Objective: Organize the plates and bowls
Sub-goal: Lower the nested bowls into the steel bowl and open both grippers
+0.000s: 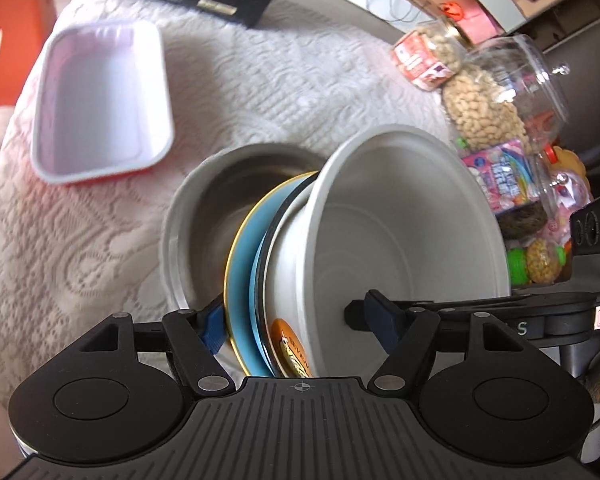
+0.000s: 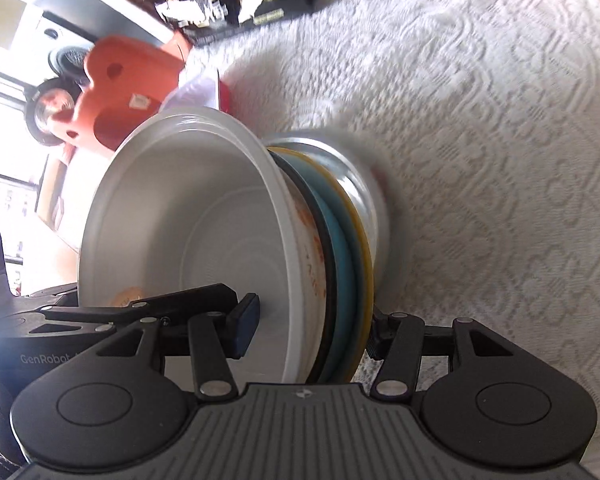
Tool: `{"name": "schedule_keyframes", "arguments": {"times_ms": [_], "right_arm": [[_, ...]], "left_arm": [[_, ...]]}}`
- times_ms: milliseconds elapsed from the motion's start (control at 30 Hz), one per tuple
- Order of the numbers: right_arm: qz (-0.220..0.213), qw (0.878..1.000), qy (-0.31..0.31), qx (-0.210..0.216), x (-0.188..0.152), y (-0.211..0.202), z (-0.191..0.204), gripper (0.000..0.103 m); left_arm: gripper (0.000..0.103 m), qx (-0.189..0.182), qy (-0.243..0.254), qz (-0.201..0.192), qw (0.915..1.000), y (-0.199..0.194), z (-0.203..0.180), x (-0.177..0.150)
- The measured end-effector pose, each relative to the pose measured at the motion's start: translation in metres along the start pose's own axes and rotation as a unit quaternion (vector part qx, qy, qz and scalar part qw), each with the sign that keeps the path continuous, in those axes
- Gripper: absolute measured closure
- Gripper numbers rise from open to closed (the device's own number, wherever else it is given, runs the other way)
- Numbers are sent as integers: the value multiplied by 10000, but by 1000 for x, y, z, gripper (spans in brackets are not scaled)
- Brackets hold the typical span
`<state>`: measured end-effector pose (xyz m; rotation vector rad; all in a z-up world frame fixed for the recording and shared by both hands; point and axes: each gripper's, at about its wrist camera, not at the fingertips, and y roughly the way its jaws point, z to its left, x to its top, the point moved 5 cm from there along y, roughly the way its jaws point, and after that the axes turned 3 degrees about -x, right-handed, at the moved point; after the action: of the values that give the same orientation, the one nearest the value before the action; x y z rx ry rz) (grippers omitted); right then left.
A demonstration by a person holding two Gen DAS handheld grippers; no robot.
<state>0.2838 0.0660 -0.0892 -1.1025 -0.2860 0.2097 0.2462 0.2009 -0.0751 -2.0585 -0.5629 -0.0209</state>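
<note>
Closest to our left wrist camera, the black left gripper (image 1: 296, 314) was clamped across a nested stack of dishes. Its left blue pad (image 1: 213, 322) pressed the gold-rimmed blue plate (image 1: 242, 264), and the right blue pad (image 1: 382, 316) sat inside the white plastic bowl (image 1: 400, 216). Behind the plate, at about ten o'clock from the bowl, we saw the round stainless steel bowl (image 1: 216, 204), outermost in the stack. At three o'clock the other gripper's black arm reached into the white bowl. On the white lace tablecloth (image 1: 260, 92), at ten o'clock, lay a white rectangular plastic tray (image 1: 104, 100), well apart from the stack. At two o'clock stood clear plastic jars of peanuts (image 1: 488, 96) and snack packets.

Nearest our right wrist camera, the black right gripper (image 2: 312, 328) was likewise clamped on the same stack: its left blue pad (image 2: 246, 328) lay inside the white bowl (image 2: 188, 224), and its right finger (image 2: 374, 340) was behind the yellow-edged plate (image 2: 342, 248). The steel bowl (image 2: 364, 184) sat at one o'clock, blurred. At ten o'clock we saw an orange plastic stool (image 2: 128, 92) beyond the lace cloth (image 2: 480, 120).
</note>
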Motion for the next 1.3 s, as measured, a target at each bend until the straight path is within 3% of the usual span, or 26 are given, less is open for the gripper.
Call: {"name": "schedule_keyframes", "arguments": {"times_ms": [467, 967, 1233, 1300], "right_arm": [[322, 9941, -228, -1012, 18, 14, 25, 49], [289, 9936, -222, -1074, 13, 8, 34, 49], [-62, 9843, -687, -1626, 12, -7, 43, 48], [-221, 9866, -685, -1467, 14, -15, 45, 43]], "left_arm": [[31, -531, 34, 111, 9985, 3, 23, -1], [41, -310, 82, 39, 9995, -2, 33, -1], [49, -304, 167, -62, 9994, -7, 32, 2], [51, -126, 311, -136, 9993, -12, 29, 3]]}}
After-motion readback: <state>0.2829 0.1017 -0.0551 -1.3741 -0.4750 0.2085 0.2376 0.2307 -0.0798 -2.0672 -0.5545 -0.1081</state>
